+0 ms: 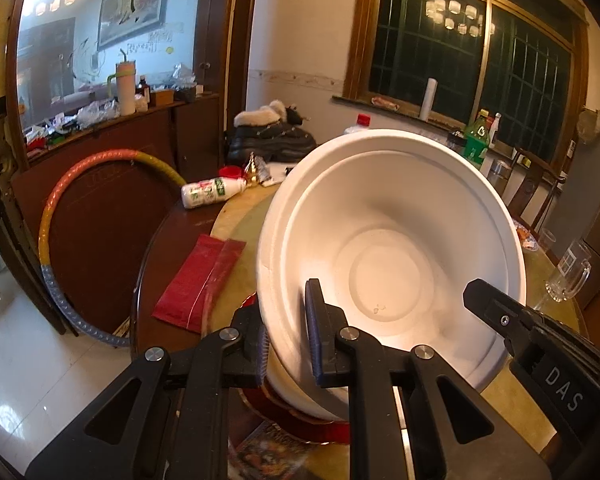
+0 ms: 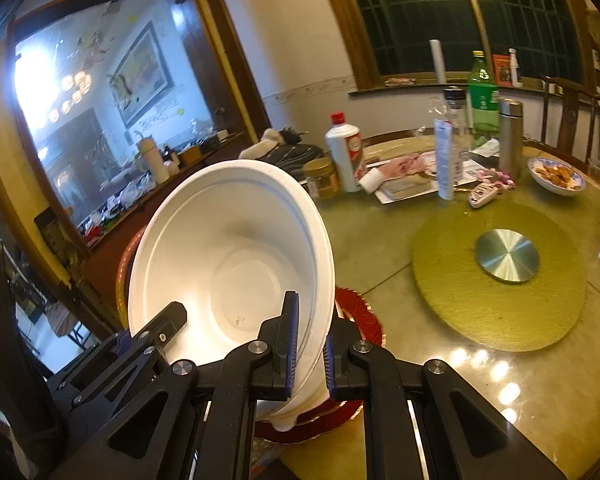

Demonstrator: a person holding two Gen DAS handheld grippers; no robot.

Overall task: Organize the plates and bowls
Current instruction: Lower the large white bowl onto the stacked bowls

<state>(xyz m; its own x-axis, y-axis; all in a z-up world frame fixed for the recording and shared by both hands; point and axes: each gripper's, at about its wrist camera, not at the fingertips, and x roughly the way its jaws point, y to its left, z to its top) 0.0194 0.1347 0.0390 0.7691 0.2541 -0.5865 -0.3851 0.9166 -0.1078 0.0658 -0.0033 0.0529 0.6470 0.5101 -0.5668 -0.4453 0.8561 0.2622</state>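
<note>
Both claws — left claw point(image 1: 286, 334), right claw point(image 2: 310, 350) — pinch opposite rims of tilted white bowl point(image 1: 392, 240).

Ahead and to the right of the claw, a round green mat point(image 2: 500, 280) lies on the table point(image 2: 380, 248) with a metal disc point(image 2: 507, 255) at its middle. Farther ahead stand a white bottle with a red cap point(image 2: 345, 156), a green bottle point(image 2: 483, 96) and a steel flask point(image 2: 510, 138). Left of the claw lie a red packet point(image 1: 198, 280) and, beyond it, a striped hoop point(image 1: 56, 216).
</note>
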